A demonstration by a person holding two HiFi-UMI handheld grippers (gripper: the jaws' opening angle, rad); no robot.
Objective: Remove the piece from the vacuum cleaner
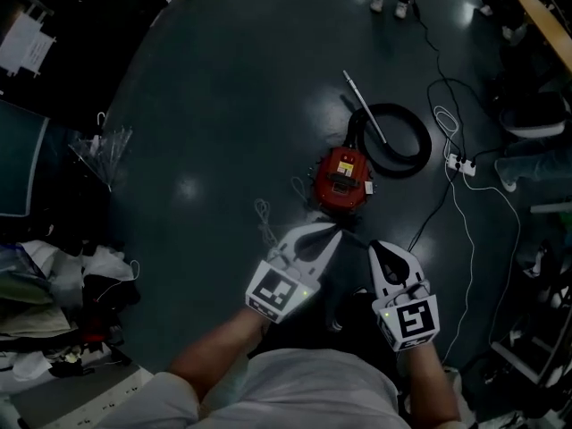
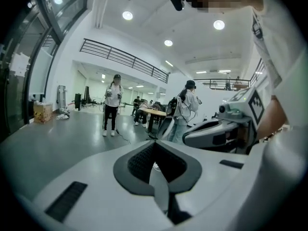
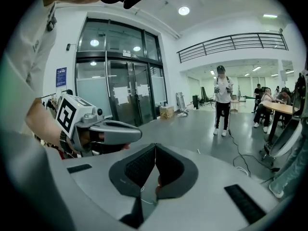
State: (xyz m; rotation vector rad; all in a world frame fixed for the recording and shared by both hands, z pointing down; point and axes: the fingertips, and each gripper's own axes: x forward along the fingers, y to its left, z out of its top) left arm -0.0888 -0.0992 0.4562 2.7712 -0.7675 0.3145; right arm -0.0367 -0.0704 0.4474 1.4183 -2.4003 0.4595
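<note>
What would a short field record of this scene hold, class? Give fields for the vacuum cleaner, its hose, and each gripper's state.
vacuum cleaner: red, on the dark floor, ahead of both grippers
hose: black, coiled on the floor beside the vacuum cleaner
left gripper: jaws shut, nothing between them
right gripper: jaws shut, nothing between them

A glossy grey floor stretches ahead of the right gripper. Beyond it to the left stand tall glass doors; a railed balcony crosses the white wall above. Round ceiling lights glow overhead. A wooden table stands at its far right.
</note>
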